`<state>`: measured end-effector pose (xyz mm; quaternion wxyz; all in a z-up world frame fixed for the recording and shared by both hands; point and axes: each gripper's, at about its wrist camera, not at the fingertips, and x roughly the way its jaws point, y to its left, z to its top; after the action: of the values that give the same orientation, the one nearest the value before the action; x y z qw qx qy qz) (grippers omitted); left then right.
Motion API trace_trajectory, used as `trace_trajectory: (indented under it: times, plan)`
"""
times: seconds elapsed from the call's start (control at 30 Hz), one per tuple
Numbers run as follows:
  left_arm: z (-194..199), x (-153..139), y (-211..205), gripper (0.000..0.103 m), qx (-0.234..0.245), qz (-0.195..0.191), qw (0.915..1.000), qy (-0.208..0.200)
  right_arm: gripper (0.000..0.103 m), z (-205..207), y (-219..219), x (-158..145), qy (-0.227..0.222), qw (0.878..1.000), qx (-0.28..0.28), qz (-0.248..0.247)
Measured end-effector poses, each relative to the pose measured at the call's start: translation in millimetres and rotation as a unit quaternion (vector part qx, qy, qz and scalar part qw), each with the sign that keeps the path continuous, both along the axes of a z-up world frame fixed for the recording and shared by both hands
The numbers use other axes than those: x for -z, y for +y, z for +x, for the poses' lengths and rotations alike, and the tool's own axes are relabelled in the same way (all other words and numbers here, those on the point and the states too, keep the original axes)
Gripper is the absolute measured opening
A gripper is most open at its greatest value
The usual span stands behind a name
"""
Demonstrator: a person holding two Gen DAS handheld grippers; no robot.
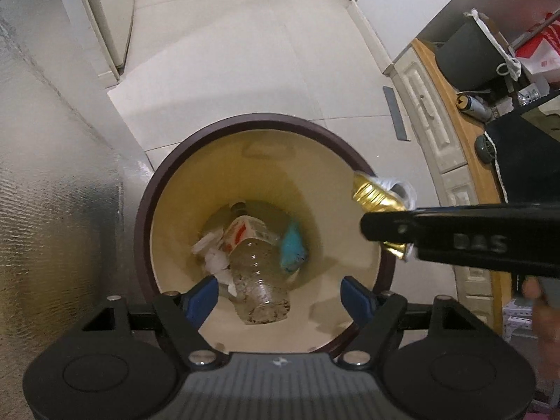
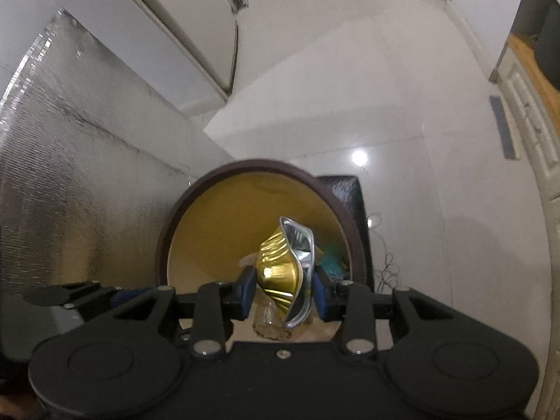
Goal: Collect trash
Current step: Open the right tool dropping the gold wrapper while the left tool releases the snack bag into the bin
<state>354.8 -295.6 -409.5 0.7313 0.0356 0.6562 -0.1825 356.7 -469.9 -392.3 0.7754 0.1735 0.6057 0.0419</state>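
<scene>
Left wrist view: my left tool (image 1: 280, 295) hangs over the round bin (image 1: 143, 217), pointing down into it, jaws spread wide with nothing between the blue pads (image 1: 201, 301). At the bin's bottom lie a clear plastic bottle (image 1: 260, 280), white paper scraps (image 1: 215, 260) and a blue wrapper (image 1: 292, 248). My right tool (image 1: 385, 227) reaches in from the right, above the bin's right rim, gripping a crushed gold foil cup (image 1: 374, 192).

Right wrist view: my right tool (image 2: 283, 290) is clamped on the foil cup (image 2: 280, 273), held above the bin's (image 2: 164, 245) opening. The bin stands on the floor (image 2: 350, 87).
</scene>
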Motion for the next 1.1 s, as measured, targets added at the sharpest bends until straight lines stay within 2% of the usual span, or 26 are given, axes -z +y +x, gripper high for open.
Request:
trace_trajectory:
  times: [0.23, 0.33, 0.43, 0.53, 0.67, 0.73, 0.77, 0.83, 1.1]
  plan:
    - [-8.1, 6.1, 11.9, 0.082, -0.004, 0.005, 0.9999, 0.009, 0.035, 11.3, 8.9, 40.9, 0.059, 0.998, 0.004, 0.007]
    - [-13.0, 10.7, 16.4, 0.086, -0.007, 0.01, 0.9999, 0.012, 0.035, 11.8, 15.6, 58.0, 0.086, 0.996, -0.004, 0.006]
    - [-15.4, 15.2, 17.6, 0.086, -0.006, 0.013, 0.9998, 0.016, 0.036, 7.7, 20.5, 65.6, 0.096, 0.995, -0.007, -0.002]
    - [-16.8, 16.6, 17.2, 0.086, -0.007, 0.01, 0.9998, 0.017, 0.037, 1.3, 18.3, 66.1, 0.084, 0.996, 0.003, 0.007]
    - [-18.6, 14.7, 17.0, 0.087, -0.004, 0.007, 0.9999, 0.011, 0.036, -3.0, 10.5, 55.8, 0.032, 0.999, 0.031, -0.01]
    - [-19.9, 13.8, 16.0, 0.09, -0.003, 0.007, 0.9999, 0.01, 0.037, -1.4, 5.9, 50.1, 0.012, 0.999, 0.039, -0.003]
    - [-20.2, 13.2, 15.5, 0.091, -0.002, 0.008, 0.9999, 0.009, 0.045, -0.3, 4.6, 49.2, 0.009, 0.999, 0.042, 0.001]
    - [-21.4, 11.7, 14.2, 0.091, 0.0, 0.011, 0.9999, 0.008, 0.051, 1.8, 2.1, 46.5, 0.005, 0.999, 0.045, 0.007]
    - [-18.2, 5.1, 16.4, 0.093, -0.005, 0.022, 0.9997, 0.004, 0.051, -3.4, -0.1, 41.5, 0.017, 0.999, 0.032, 0.006]
